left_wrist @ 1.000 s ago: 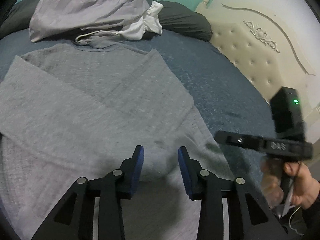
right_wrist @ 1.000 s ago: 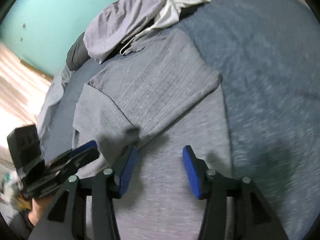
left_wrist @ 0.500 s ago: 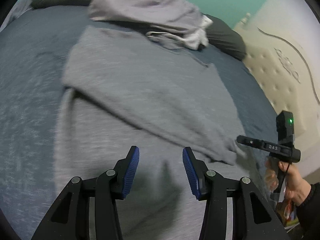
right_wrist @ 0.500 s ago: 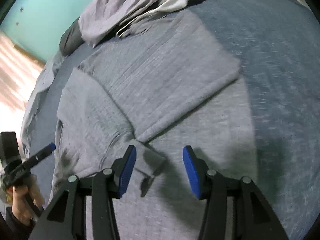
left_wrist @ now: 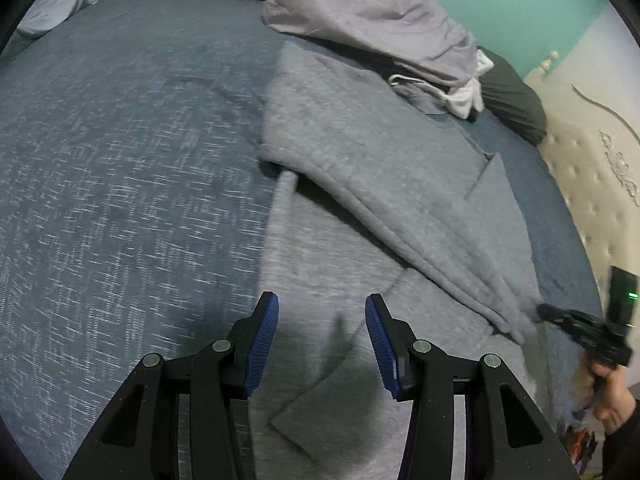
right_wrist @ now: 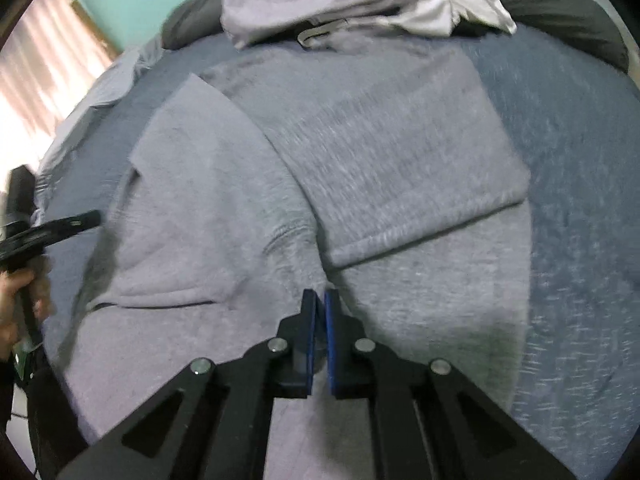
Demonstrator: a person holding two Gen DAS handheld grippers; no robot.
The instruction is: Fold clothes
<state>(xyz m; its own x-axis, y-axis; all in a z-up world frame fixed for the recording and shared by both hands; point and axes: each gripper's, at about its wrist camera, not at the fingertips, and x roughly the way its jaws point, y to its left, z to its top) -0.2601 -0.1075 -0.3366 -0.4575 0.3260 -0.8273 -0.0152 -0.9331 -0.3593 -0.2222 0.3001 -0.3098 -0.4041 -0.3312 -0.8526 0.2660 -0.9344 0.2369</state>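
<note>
Sweater [right_wrist: 360, 168] spread flat on bed [left_wrist: 120, 160], both sleeves crossed over chest. Right gripper [right_wrist: 319, 300] clenched at sleeve cuff; whether cloth is pinched unclear. Left gripper [left_wrist: 322, 312] released above hem, holding nothing. Next, likely: lift hem, fold up toward collar.

My left gripper [left_wrist: 322, 312] points steeply down, its blue fingers [left_wrist: 264, 340] standing apart with nothing pressed between them. My right gripper [right_wrist: 319, 300] also tilts down, its fingers [right_wrist: 308, 332] drawn almost together. A bare hand [left_wrist: 610, 396] grips the right handle.
</note>
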